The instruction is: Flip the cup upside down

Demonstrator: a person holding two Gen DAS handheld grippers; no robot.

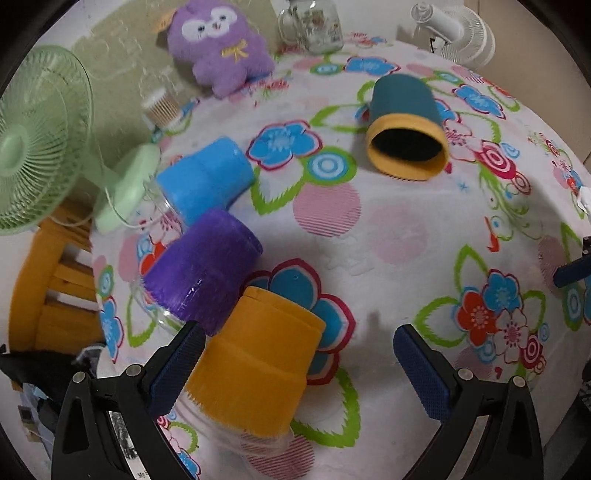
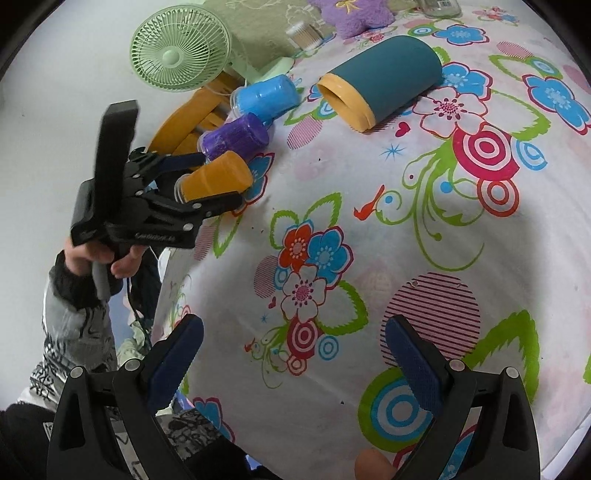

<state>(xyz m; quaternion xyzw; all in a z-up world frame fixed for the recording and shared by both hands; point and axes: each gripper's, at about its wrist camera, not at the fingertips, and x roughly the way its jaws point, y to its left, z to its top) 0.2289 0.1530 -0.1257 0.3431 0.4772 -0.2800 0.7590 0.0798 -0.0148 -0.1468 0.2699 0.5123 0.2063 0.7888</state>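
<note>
A teal cup with a yellow rim [image 1: 404, 122] lies on its side on the flowered tablecloth, mouth toward me; it also shows in the right wrist view [image 2: 384, 81]. Three small cups lie on their sides at the table's left edge: blue [image 1: 205, 181], purple [image 1: 205, 269] and orange [image 1: 258, 362]. My left gripper [image 1: 299, 354] is open, its jaws on either side of the orange cup [image 2: 218, 177] without closing on it. My right gripper [image 2: 295, 343] is open and empty over the cloth, well short of the teal cup.
A green desk fan [image 1: 37, 140] stands at the left edge. A purple plush toy [image 1: 221, 44], a glass jar [image 1: 314, 26], a cotton swab box [image 1: 160, 107] and a white fan [image 1: 458, 33] line the back. A yellow chair [image 1: 48, 291] stands beside the table.
</note>
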